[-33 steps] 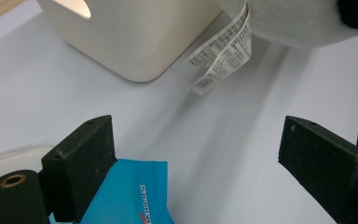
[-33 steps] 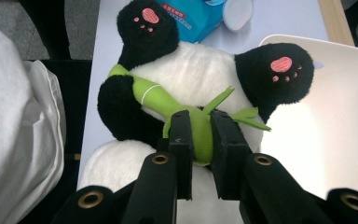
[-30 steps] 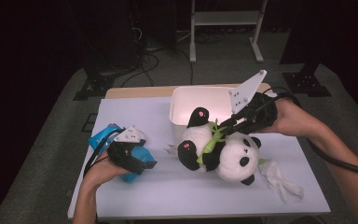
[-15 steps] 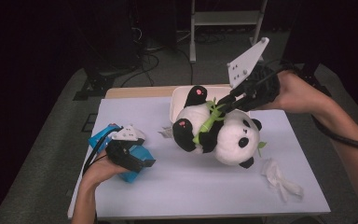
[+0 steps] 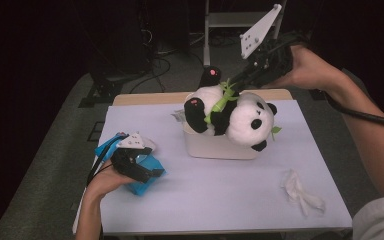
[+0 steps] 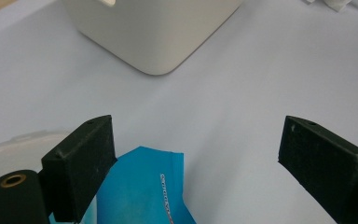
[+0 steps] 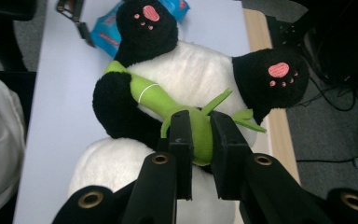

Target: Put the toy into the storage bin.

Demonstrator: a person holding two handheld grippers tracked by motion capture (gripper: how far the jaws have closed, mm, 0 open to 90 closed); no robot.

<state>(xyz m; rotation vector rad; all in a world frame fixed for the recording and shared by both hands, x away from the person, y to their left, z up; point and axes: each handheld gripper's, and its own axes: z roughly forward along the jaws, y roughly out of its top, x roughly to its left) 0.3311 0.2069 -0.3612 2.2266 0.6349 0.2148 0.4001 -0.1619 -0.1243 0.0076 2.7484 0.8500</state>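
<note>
Right tongs point(image 7: 200, 135) are clamped narrow on the green bamboo stalk point(image 7: 168, 105) that the panda plush point(image 5: 232, 115) hugs, and by that stalk the whole toy hangs in the air over the white bin point(image 5: 220, 147). In the high view the right tongs point(image 5: 237, 79) reach in from the far right edge of the counter point(image 5: 205, 200), with the grey three-cornered plate tilted above them; the pads themselves are too dark there to pick out against the background. The panda hangs tilted, head toward the right and pink-soled feet toward the far left, and it hides most of the bin's opening, so what lies inside cannot be told. In the right gripper view the panda's head is cut off below the jaws and only the belly, arms and two feet are clear.

Left tongs point(image 6: 191, 154) stand wide apart with nothing between the pads, low over the near left of the counter. A blue packet point(image 6: 144, 191) lies just under the left-hand jaw; whether the jaw touches it is hard to say. In the high view the left tongs point(image 5: 152, 172) rest by that packet point(image 5: 142, 182), the hand covering part of it. A crumpled white tissue point(image 5: 302, 192) lies well apart at the near right.
</note>
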